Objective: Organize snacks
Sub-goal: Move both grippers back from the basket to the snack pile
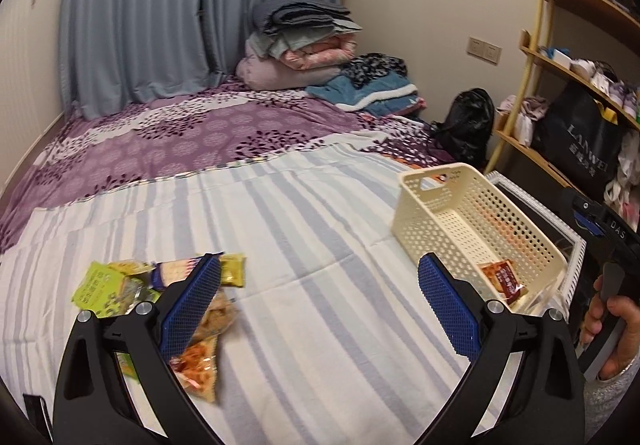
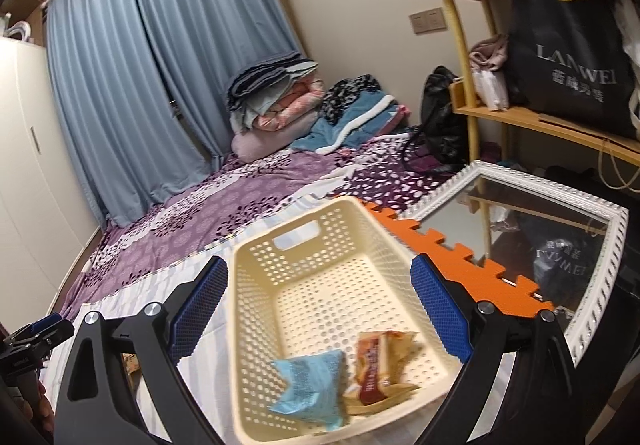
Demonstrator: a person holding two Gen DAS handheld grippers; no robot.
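Two grippers showed, each with its jaws spread wide and holding nothing. The left gripper [image 1: 320, 305] hung over the striped sheet [image 1: 304, 205] on the bed, its left pad [image 1: 196, 305] in front of a heap of snacks [image 1: 160, 293]. That heap lay loose on the sheet: a green packet [image 1: 96, 285], a yellow one [image 1: 232, 269], a blue-and-white one [image 1: 176, 271], and an orange packet [image 1: 200, 369] nearest the camera. Well apart from the heap, to the right, stood a cream basket [image 1: 432, 229] with a red packet [image 1: 504, 281] on its floor.

The right gripper [image 2: 316, 313] hovered above the basket [image 2: 256, 285], the jaws framing its two long walls. Inside, at the near end, lay a light blue packet [image 2: 308, 381] touching a red-brown packet [image 2: 376, 365]; both were blurred, so their print could not be read. Just beside the basket on its right ran an orange foam mat [image 2: 460, 265] with a toothed edge, and beyond that a white-framed mirror [image 2: 600, 253] lying flat.

Farther back, a purple flowered cover [image 2: 240, 197] spread toward folded bedding [image 2: 276, 101] stacked by blue curtains [image 2: 160, 65]. A wooden shelf [image 2: 540, 121] on the right carried a black bag [image 2: 572, 65]
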